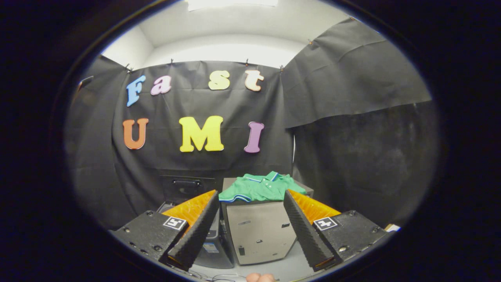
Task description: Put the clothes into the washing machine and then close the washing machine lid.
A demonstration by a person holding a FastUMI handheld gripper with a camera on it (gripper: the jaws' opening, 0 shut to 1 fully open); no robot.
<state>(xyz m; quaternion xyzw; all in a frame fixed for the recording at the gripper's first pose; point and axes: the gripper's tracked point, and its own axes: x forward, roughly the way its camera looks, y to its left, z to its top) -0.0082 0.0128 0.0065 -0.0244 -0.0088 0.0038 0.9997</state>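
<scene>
The gripper [250, 199] is spread wide and holds nothing. The green shirt [261, 187] lies dead ahead at twelve o'clock, beyond the fingertips, folded on top of a pale box [258, 231], its long side running nine to three. What I take for the washing machine [188, 188], at about ten o'clock behind the left finger, is dark and half hidden, so its lid is hard to judge.

— What am I seeing under that shirt?
— A grey cabinet [258, 231], standing on the pale floor [285, 268]. The green polo shirt [260, 188] lies folded across its top, ahead of my spread, empty gripper [250, 197].
</scene>
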